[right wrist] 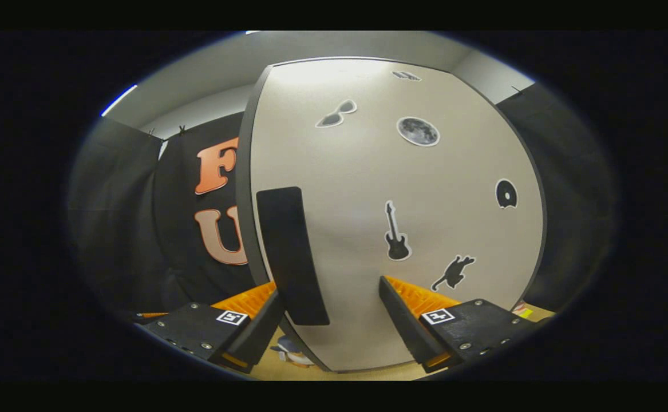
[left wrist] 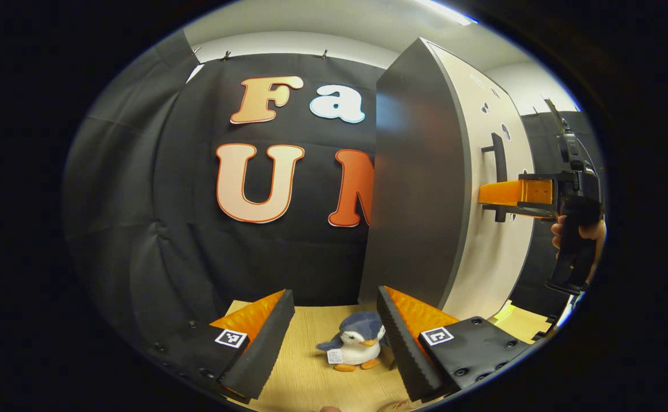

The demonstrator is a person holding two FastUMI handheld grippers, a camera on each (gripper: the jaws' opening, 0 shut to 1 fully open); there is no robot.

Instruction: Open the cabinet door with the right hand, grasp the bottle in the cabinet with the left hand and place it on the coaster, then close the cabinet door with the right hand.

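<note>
The cabinet (left wrist: pixel 419 189) stands on the table, dark on its side, with a white door (right wrist: pixel 402 189) that carries stickers and looks closed. A black bar handle (right wrist: pixel 291 257) runs upright near the door's left edge. My right gripper (right wrist: pixel 331 303) is open, and the handle sits between its fingers, close to the left one. In the left gripper view, a hand holds the right gripper (left wrist: pixel 485 201) at the handle (left wrist: pixel 499 171). My left gripper (left wrist: pixel 334 320) hangs open over the table, left of the cabinet, holding nothing.
A small penguin plush (left wrist: pixel 354 343) sits on the wooden table (left wrist: pixel 305 377) just ahead of the left gripper's fingers, near the cabinet's front corner. The black cloth wall hangs behind the table and to the left.
</note>
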